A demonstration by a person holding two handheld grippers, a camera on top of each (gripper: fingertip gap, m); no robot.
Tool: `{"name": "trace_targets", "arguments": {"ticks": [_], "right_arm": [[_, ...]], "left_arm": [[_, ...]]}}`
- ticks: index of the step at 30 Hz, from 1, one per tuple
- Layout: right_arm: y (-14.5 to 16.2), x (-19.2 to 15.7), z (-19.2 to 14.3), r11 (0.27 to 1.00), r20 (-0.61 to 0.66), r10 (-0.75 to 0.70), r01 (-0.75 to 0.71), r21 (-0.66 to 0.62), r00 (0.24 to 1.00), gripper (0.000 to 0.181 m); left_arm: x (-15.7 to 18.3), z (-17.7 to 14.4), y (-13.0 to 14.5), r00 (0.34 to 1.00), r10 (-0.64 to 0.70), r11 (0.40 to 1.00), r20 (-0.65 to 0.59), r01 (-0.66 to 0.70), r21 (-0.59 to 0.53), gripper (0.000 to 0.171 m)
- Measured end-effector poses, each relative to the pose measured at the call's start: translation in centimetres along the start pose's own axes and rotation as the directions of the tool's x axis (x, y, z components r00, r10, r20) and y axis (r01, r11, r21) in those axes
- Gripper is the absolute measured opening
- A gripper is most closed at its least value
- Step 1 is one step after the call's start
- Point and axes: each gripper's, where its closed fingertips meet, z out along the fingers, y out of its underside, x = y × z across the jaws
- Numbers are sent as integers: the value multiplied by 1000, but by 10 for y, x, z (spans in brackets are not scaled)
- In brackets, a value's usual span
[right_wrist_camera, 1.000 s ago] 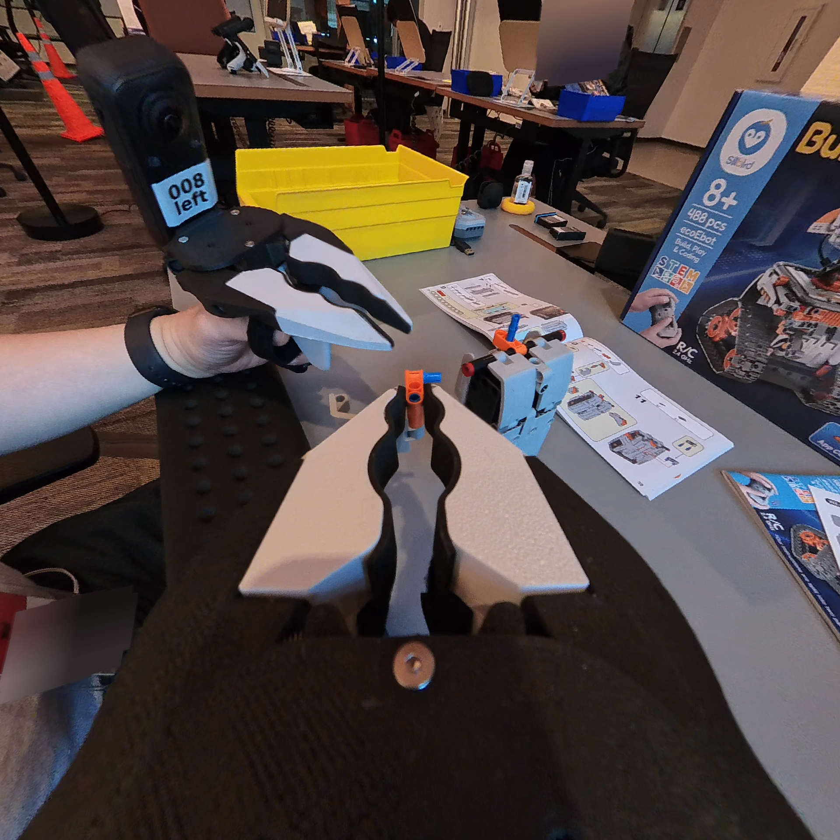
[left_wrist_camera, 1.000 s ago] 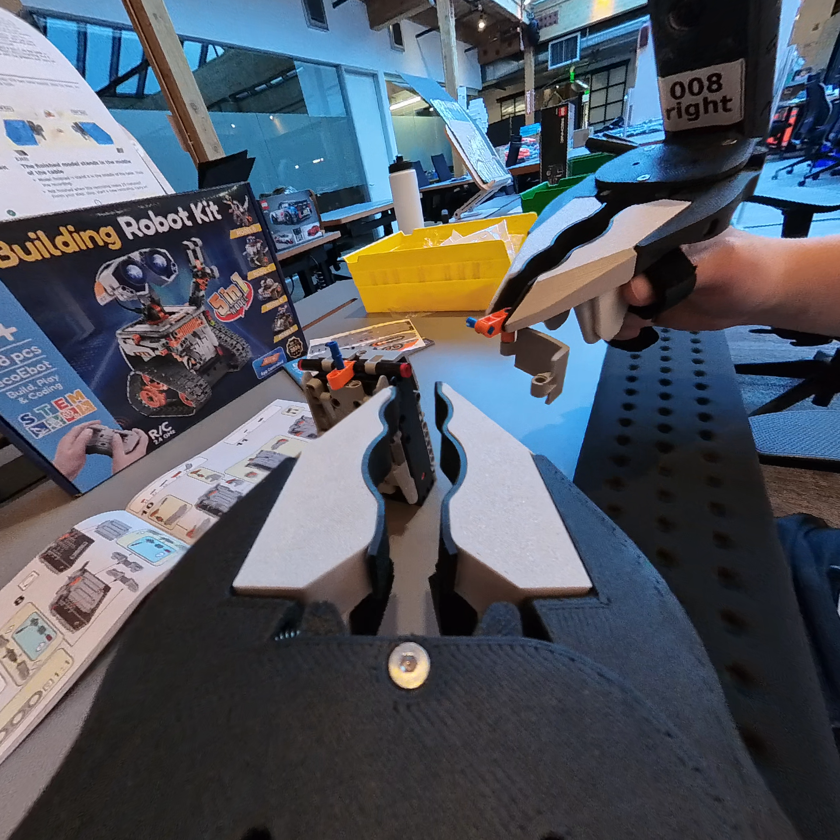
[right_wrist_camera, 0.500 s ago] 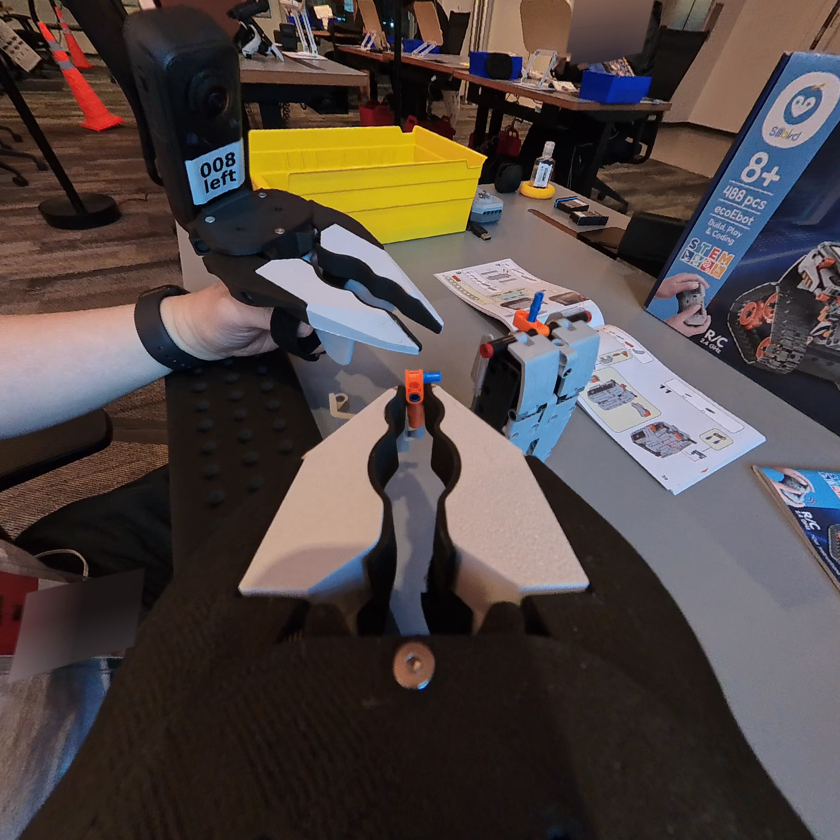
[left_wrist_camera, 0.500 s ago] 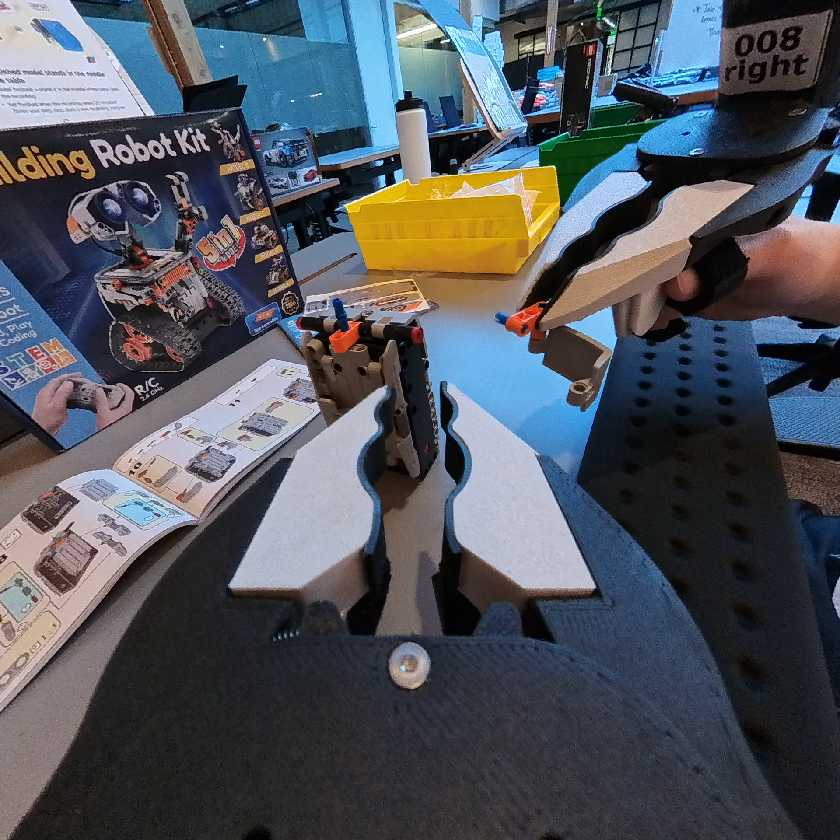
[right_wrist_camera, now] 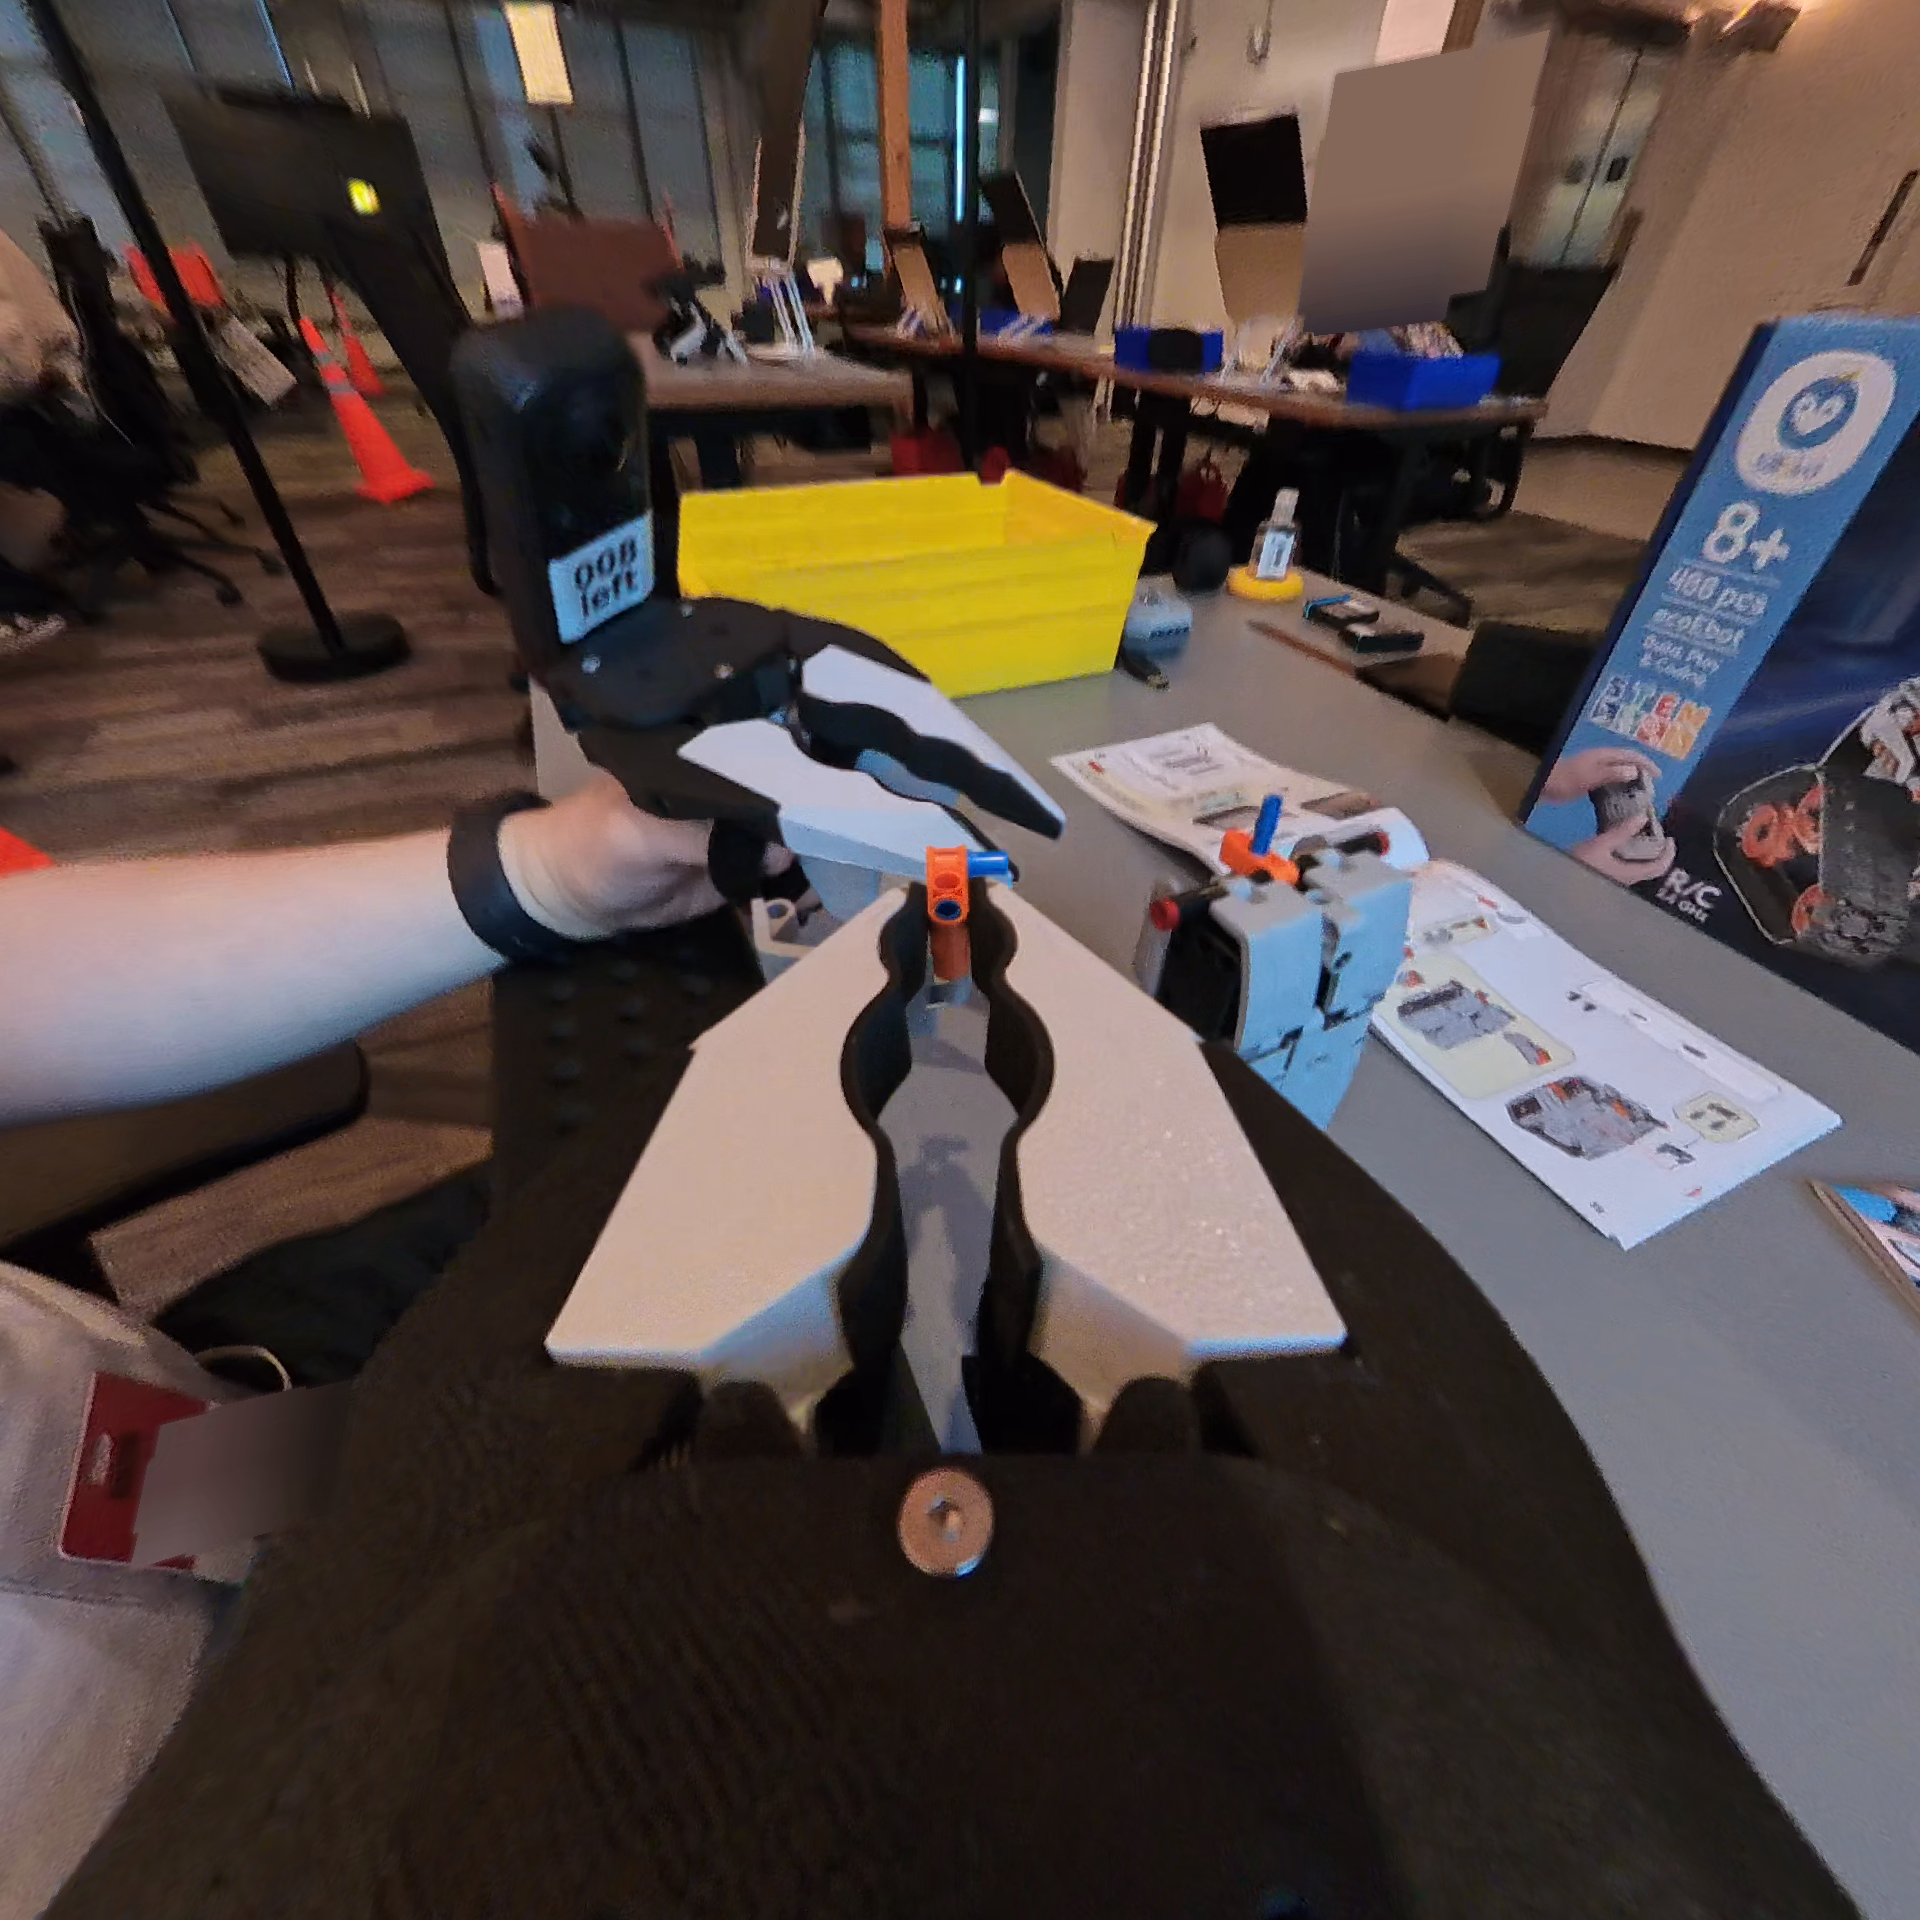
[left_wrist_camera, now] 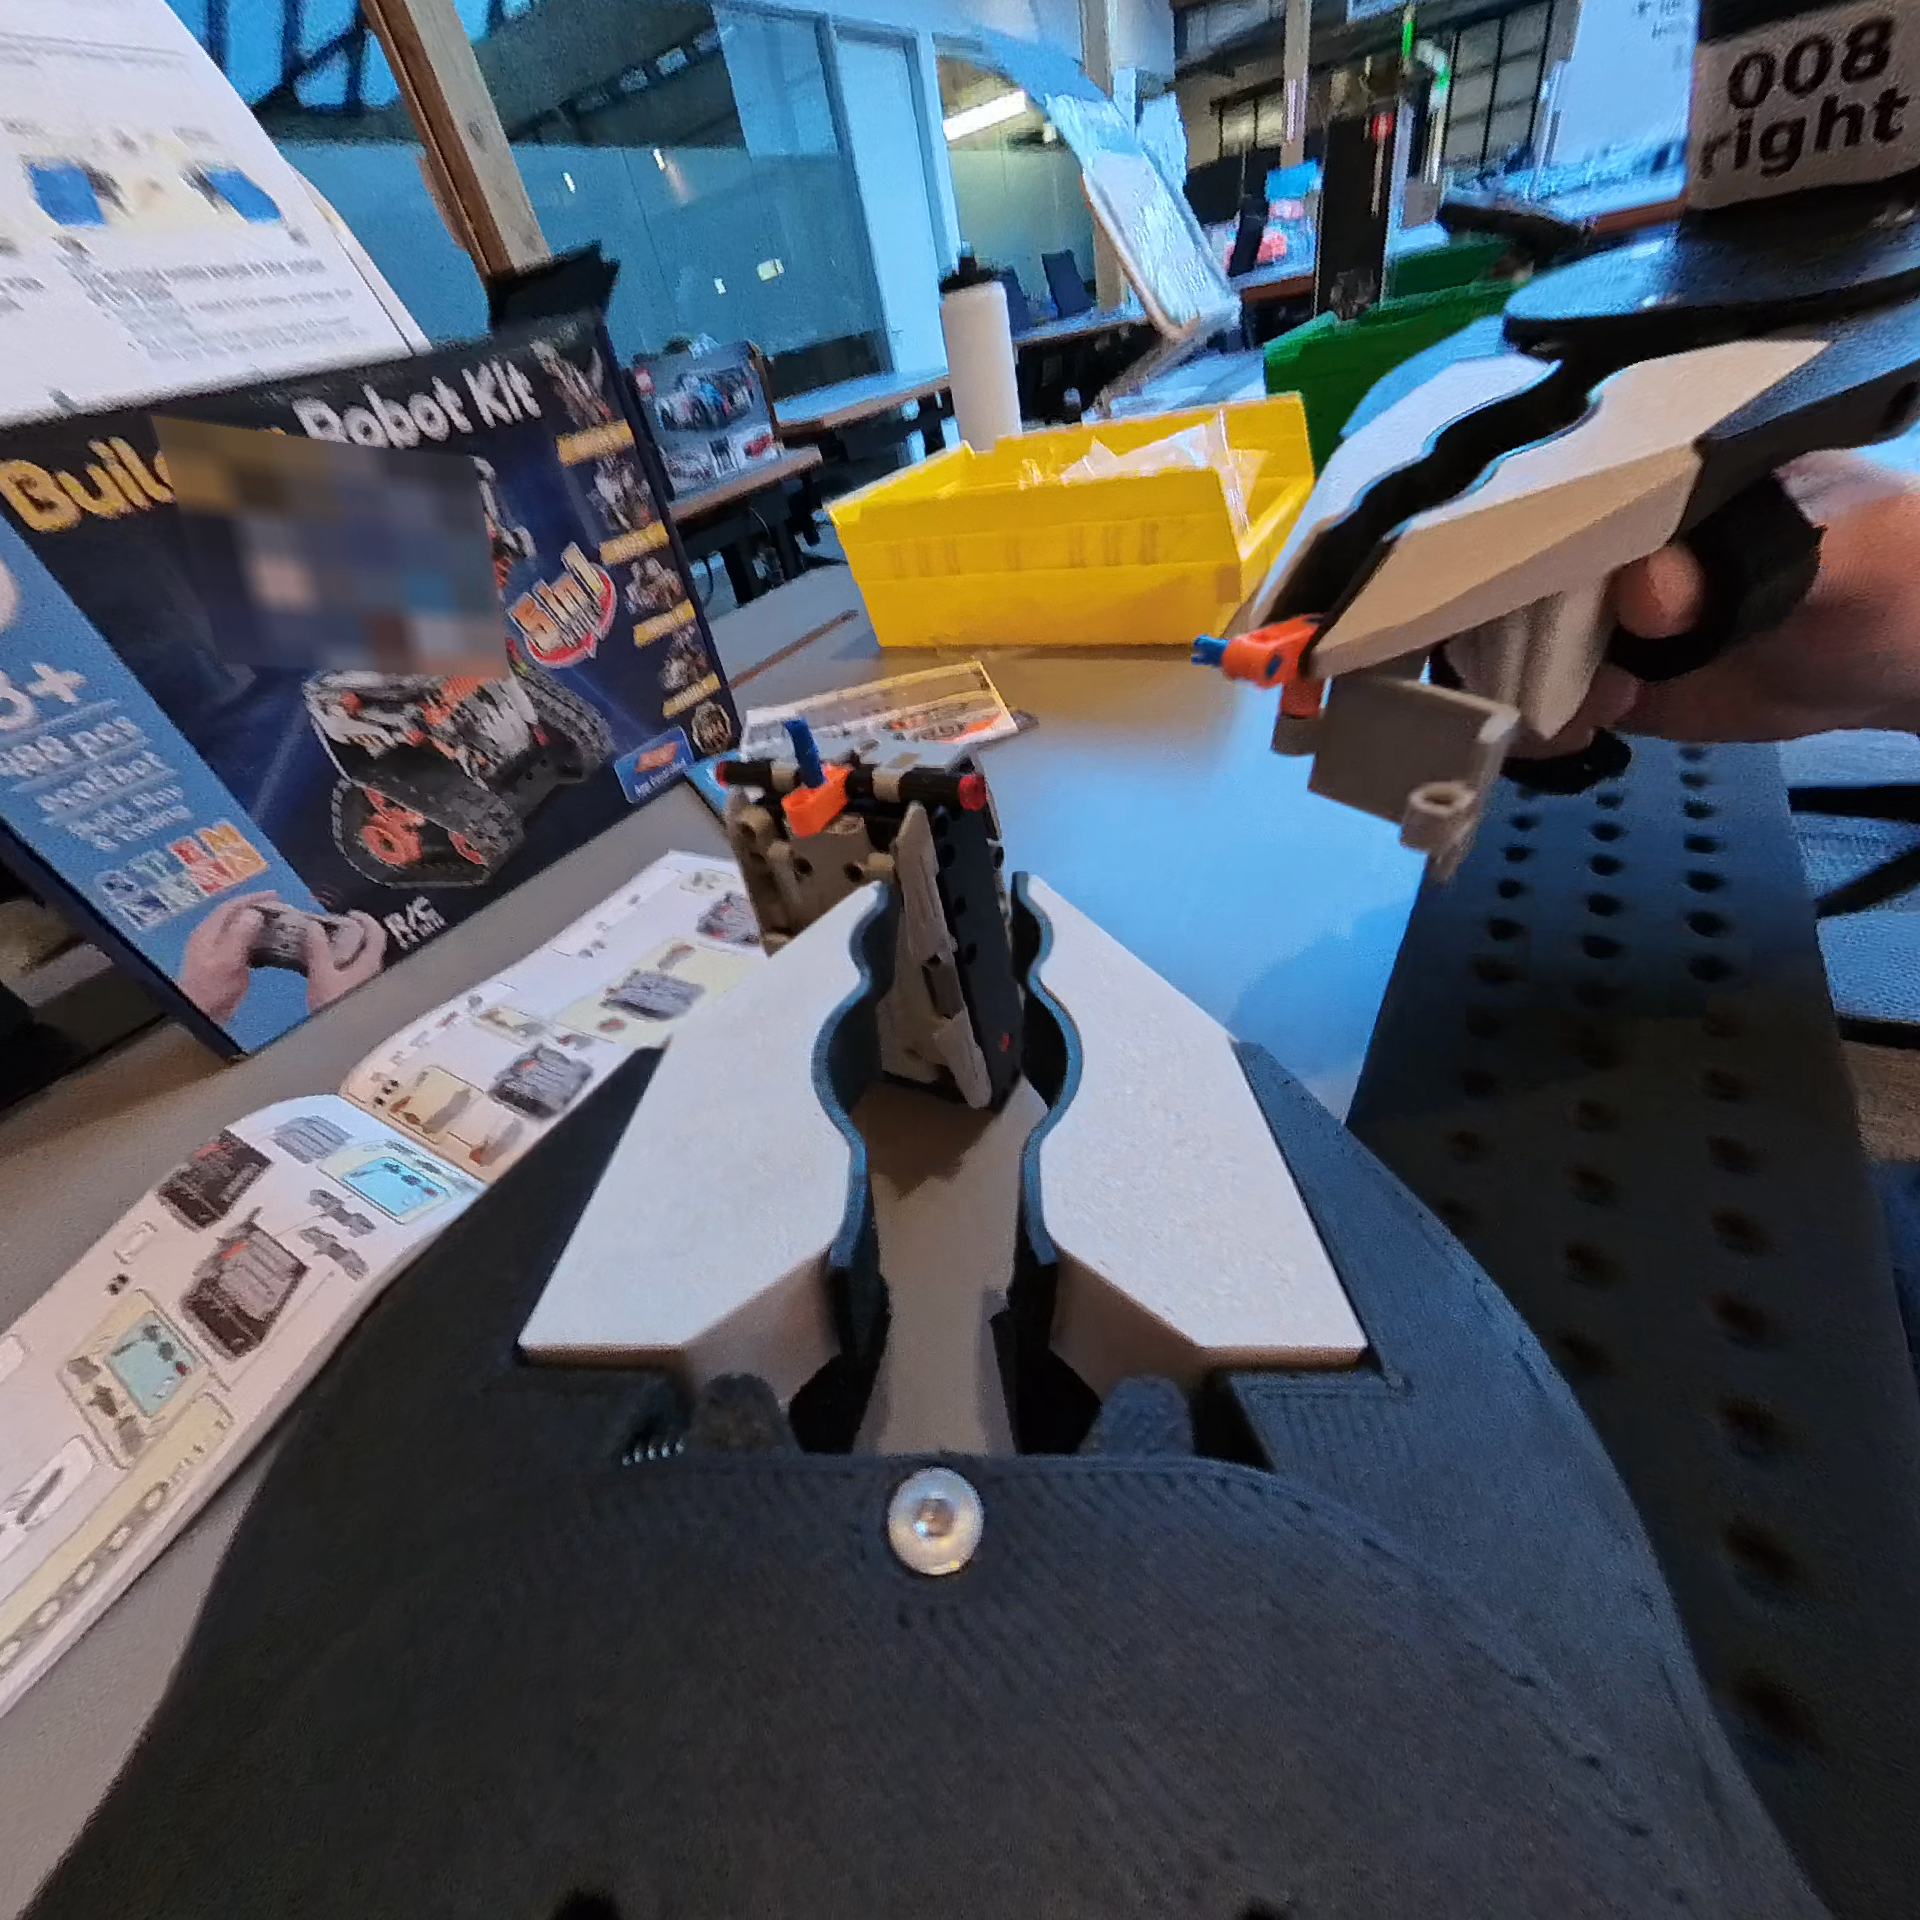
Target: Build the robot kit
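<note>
My right gripper (right_wrist_camera: pixel 948 906) is shut on a small orange connector with a blue pin (right_wrist_camera: pixel 948 925). A grey panel piece (left_wrist_camera: pixel 1392 774) hangs under the connector. The right gripper also shows in the left wrist view (left_wrist_camera: pixel 1288 649), held above the grey table (left_wrist_camera: pixel 1174 831). My left gripper (left_wrist_camera: pixel 951 904) is partly open and empty. It shows in the right wrist view (right_wrist_camera: pixel 1023 847) in the air, its tips just beyond the orange connector. A grey and black brick assembly (right_wrist_camera: pixel 1283 966) with an orange and blue piece on top stands on the table. In the left wrist view it (left_wrist_camera: pixel 883 862) lies just past my left fingertips.
An open instruction booklet (right_wrist_camera: pixel 1558 1081) lies beside the assembly. The blue kit box (left_wrist_camera: pixel 312 665) stands behind it. A yellow bin (left_wrist_camera: pixel 1060 551) sits farther back, with a green bin (left_wrist_camera: pixel 1382 343) beyond. A black perforated surface (left_wrist_camera: pixel 1621 1195) runs along the table's near edge. One gripper's finger ends stand about 7 cm off the other's.
Both grippers have drawn closer to the assembly, which looks larger now. The left gripper's tips have come nearer to the orange connector in the right gripper. Both grips look unchanged.
</note>
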Motion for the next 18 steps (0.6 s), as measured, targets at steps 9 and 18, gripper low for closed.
{"name": "trace_targets", "arguments": {"ticks": [9, 18], "right_arm": [[-3, 9, -4, 1000, -28, 21, -21, -3, 999, 7], [-4, 9, -5, 1000, -25, 17, -17, -8, 1000, 7]], "left_arm": [[-1, -6, -10, 1000, -12, 998, -3, 13, 60, 20], [-1, -7, -11, 1000, -18, 998, -8, 18, 68, 18]]}}
